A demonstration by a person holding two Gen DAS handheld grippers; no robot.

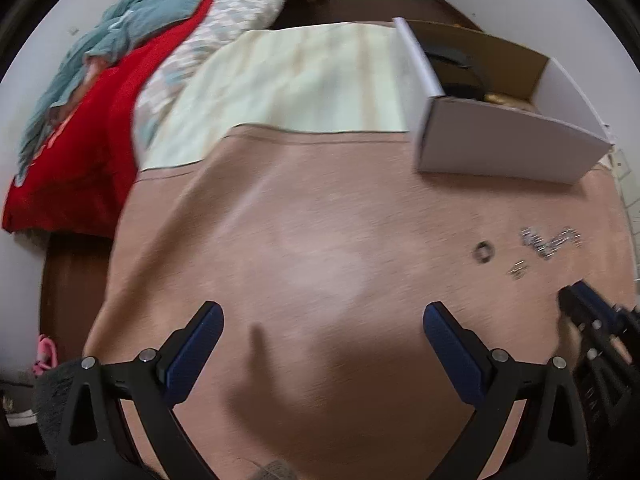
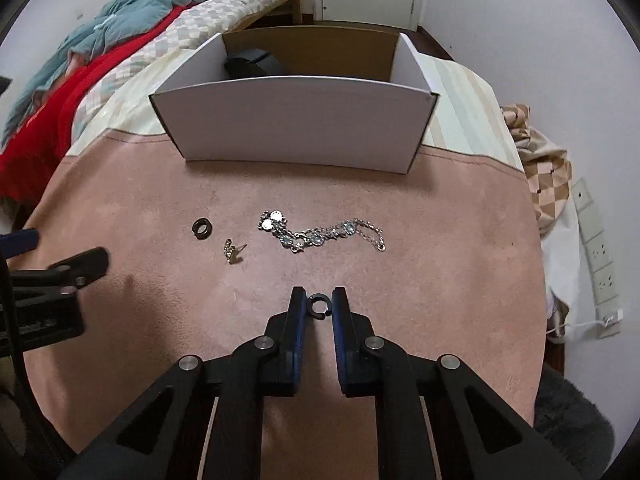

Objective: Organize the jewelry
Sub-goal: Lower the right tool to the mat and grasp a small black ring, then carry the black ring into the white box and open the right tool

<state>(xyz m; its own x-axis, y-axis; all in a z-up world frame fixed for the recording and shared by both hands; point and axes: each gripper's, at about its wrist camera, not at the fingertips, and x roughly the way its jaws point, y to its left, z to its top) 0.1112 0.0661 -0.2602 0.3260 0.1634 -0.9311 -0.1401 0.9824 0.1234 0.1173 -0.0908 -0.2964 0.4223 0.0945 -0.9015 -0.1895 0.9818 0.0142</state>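
The right gripper (image 2: 319, 300) pinches a small black open hoop earring (image 2: 319, 303) between its nearly closed jaws, just above the pink cloth (image 2: 440, 240). Farther ahead on the cloth lie a black ring (image 2: 202, 228), a small gold stud earring (image 2: 233, 251) and a silver chain bracelet (image 2: 320, 234), all near one another and short of the white cardboard box (image 2: 296, 120). The left gripper (image 1: 322, 316) hovers over bare cloth with its jaws spread wide and nothing between them.

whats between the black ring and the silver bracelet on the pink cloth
A small gold earring lies between the black ring and the silver bracelet, clearest in the right wrist view.
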